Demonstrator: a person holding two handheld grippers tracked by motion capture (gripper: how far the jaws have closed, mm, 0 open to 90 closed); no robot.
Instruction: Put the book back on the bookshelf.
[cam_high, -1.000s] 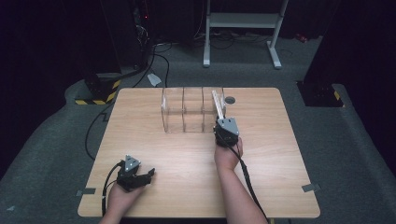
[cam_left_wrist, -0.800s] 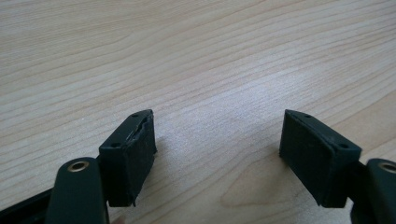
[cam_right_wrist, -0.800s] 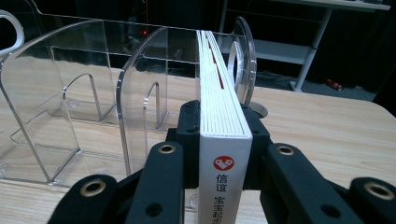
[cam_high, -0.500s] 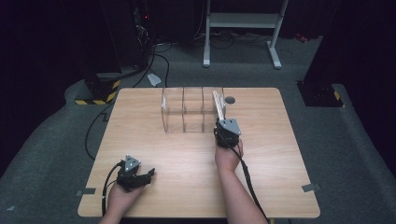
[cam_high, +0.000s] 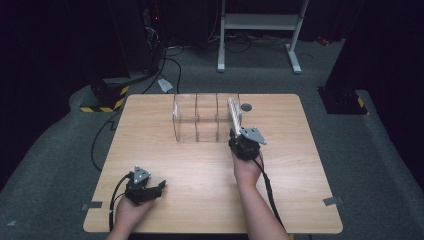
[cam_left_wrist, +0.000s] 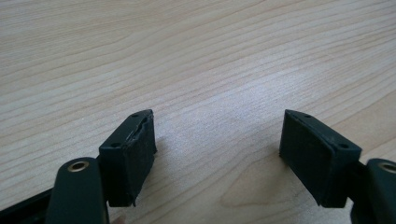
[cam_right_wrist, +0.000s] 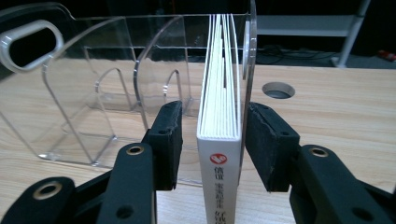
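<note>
My right gripper (cam_right_wrist: 211, 144) has just let its jaws spread off the thin white book (cam_right_wrist: 219, 121), which now stands in the clear acrylic file rack's (cam_high: 200, 117) rightmost slot. Placement looks finished; my left gripper (cam_left_wrist: 217, 154) idles wide, well short of the rack.

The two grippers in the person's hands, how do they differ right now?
The left gripper has nothing between its wide-apart jaws, just bare table; the right gripper has its jaws either side of a white book with small gaps. The left sits at the table's near edge, while the right reaches the clear rack farther back. Both have black padded jaws and are open.
</note>
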